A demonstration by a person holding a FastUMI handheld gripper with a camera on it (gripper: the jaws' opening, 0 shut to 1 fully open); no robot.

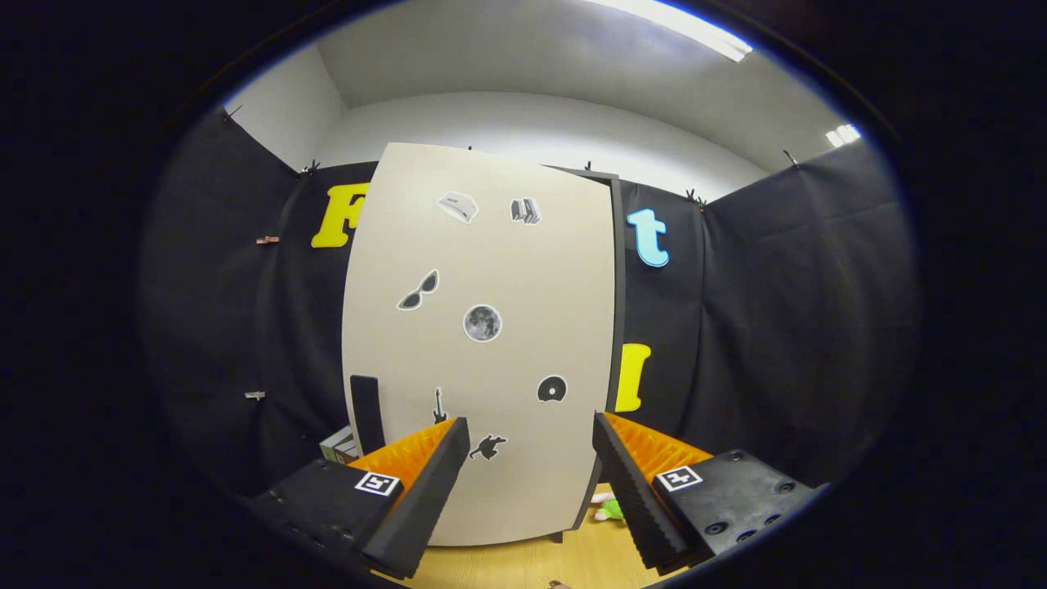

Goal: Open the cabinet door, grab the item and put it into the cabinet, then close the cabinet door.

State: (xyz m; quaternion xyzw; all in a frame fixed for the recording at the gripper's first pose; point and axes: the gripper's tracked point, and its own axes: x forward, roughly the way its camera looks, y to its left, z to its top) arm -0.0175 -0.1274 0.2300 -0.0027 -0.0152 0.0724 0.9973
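A tall beige cabinet (483,343) stands straight ahead on the wooden table (523,564), its door shut and covered with small stickers. A dark vertical handle (367,413) sits low on the door's left side, just beyond my left fingertip. My gripper (532,433) is open, fingers spread wide with nothing between them, pointing at the lower part of the door. A small green and pink soft toy (609,509) lies on the table by the cabinet's right foot, partly hidden behind my right finger.
A small box (339,446) peeks out at the cabinet's lower left, behind my left finger. Black cloth walls close in the booth on both sides and behind the cabinet. A strip of wooden tabletop shows in front of the cabinet.
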